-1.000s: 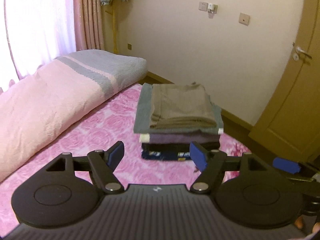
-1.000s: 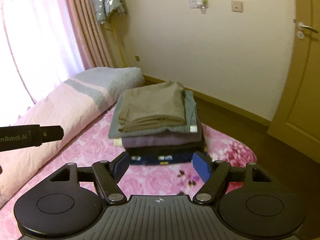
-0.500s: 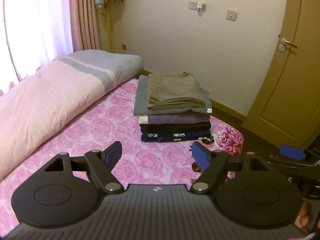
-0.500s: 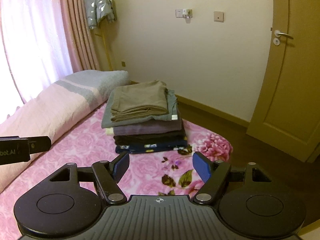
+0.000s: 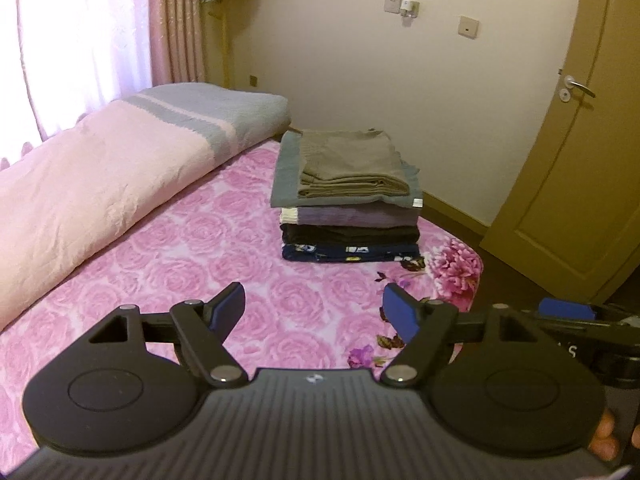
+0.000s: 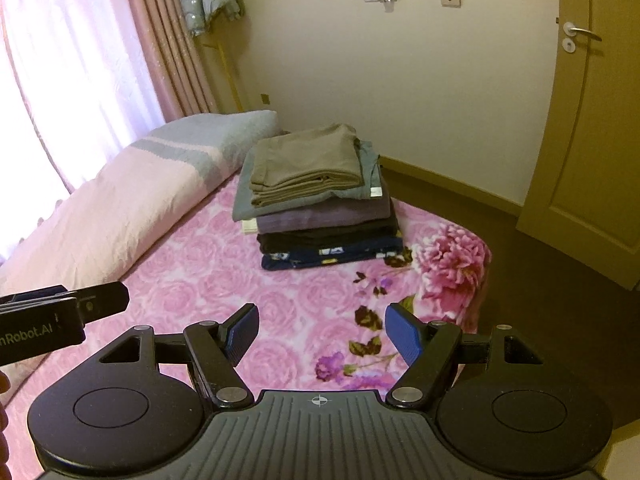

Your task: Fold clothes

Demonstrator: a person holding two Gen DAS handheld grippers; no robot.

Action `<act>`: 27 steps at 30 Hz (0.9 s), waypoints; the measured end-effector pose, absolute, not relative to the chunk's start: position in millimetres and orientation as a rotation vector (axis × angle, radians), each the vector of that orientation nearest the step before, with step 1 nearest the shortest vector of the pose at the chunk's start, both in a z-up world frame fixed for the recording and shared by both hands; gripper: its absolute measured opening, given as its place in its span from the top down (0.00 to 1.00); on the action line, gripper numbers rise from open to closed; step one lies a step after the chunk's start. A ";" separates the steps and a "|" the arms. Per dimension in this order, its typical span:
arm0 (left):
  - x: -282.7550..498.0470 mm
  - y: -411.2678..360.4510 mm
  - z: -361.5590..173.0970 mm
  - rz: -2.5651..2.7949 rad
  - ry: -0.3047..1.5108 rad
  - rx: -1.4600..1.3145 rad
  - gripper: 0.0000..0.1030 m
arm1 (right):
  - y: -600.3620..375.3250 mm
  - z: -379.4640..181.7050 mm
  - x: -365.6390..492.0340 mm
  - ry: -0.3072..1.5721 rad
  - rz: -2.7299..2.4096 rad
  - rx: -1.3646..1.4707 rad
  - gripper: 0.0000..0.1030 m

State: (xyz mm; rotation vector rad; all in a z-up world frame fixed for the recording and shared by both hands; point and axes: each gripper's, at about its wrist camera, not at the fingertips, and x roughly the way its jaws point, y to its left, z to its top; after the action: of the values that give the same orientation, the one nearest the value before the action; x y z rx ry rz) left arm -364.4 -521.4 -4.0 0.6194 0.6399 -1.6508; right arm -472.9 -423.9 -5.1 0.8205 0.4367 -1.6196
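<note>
Quilt (image 5: 92,184) lies beside folded clothes stack (image 5: 348,200); both grippers' fingers (image 5: 230,306) (image 6: 402,334) spread apart, empty.

The bed (image 5: 200,264) wears a pink rose-patterned cover; a stack of folded clothes (image 5: 348,200) sits near its far corner; a pink-and-grey rolled quilt (image 5: 120,168) lies along its left side.

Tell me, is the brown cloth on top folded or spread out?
Folded. The brown cloth shows stacked layered edges at its front and sits atop the pile.
</note>
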 end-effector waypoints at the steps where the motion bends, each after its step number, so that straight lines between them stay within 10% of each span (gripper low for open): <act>1: -365.6 -521.7 -6.1 -1.646 0.647 0.626 0.29 | -424.5 -5.2 -472.5 0.447 -1.619 0.824 0.29; 27: -418.3 -564.2 -41.1 -1.536 0.738 0.700 0.29 | -464.5 -38.7 -528.5 0.595 -1.555 0.929 0.29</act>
State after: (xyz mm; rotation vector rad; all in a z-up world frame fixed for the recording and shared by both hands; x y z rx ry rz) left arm -418.3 -564.2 -41.1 0.6997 0.7381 -1.5364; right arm -528.5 -464.5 -38.7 0.9294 0.5954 -1.5548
